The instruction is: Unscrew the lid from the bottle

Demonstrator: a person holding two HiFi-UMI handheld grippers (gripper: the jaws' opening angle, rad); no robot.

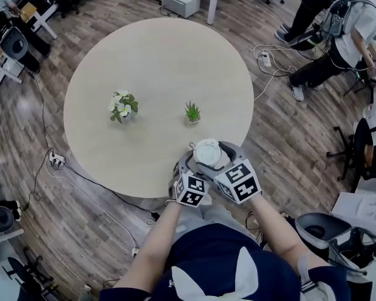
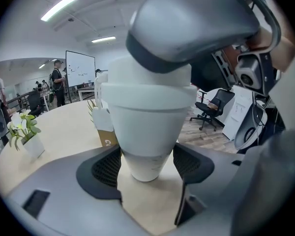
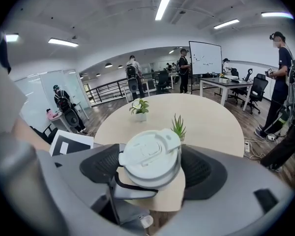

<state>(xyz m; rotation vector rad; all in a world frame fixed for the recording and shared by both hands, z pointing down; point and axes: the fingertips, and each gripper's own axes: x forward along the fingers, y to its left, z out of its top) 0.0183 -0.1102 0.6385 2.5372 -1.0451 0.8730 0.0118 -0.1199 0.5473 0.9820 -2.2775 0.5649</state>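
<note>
Plastic, by the look of it: the white bottle [image 2: 145, 132] tapers toward its base, reads as stiff and smooth, and I judge it light, so it could spin or tip if the lower grip is slack. It stands at about five o'clock on the round table [image 1: 144, 61], right at the rim nearest me. A white-flowered pot plant [image 1: 123, 105] sits well apart at nine o'clock and a small spiky green plant [image 1: 192, 112] is nearer, toward three.

My left gripper [image 2: 146, 163] has the narrow lower body between its ribbed pads, both pressed against the wall. That is the place to anchor it, low and square. My right gripper [image 3: 150, 163] comes in higher, its jaws spread wide and closed around the flip-top lid [image 3: 150, 159], with a pad against the rim at three o'clock and another at nine. The rim is the widest, firmest part, so a twist should bite there. Squeezing harder risks deforming it.

Both my forearms run up from six o'clock in the head view and meet at the bottle, marker cubes side by side, each gripper tipped downward.
</note>
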